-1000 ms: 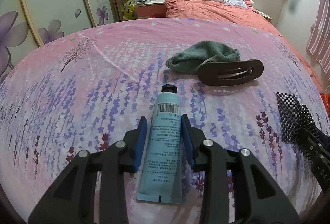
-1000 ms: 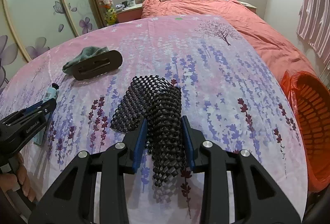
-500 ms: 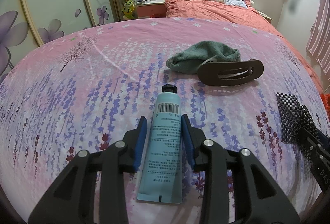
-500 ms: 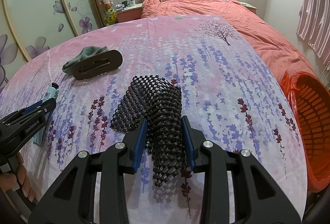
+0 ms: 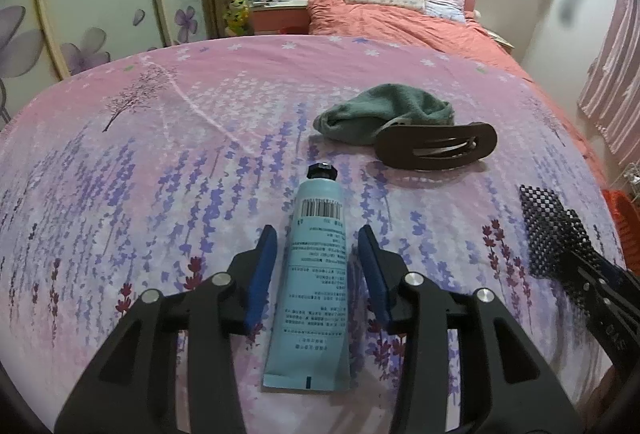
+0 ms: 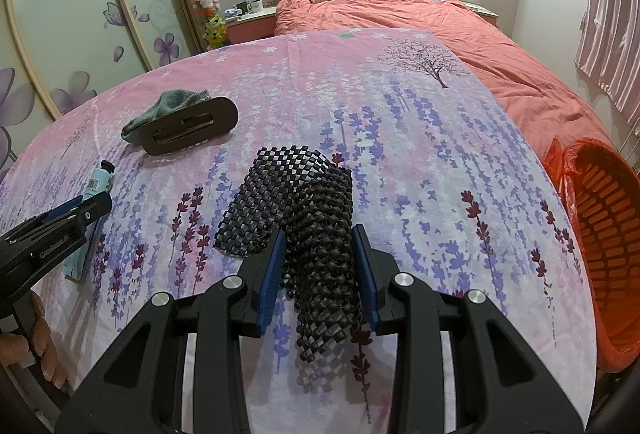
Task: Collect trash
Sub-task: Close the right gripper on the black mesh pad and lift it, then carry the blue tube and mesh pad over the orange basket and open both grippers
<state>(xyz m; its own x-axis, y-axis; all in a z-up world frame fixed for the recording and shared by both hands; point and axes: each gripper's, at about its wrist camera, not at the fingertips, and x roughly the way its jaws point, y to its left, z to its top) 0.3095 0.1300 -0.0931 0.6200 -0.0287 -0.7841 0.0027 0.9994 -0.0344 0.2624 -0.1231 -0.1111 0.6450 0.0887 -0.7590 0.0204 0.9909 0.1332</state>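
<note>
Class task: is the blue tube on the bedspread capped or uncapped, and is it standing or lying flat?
Capped and lying flat. The blue tube has its black cap on, and its whole length rests on the bedspread.

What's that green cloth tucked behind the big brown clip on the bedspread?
A crumpled green cloth lies behind the brown hair clip, which overlaps its near edge. Whatever part of the cloth is under the clip is covered, so its full shape cannot be told.

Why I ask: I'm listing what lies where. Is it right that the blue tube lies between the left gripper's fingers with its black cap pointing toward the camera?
Not quite. In the left wrist view the blue tube does lie between the left gripper's fingers, but its black cap points away from the camera, toward the green cloth.
</note>
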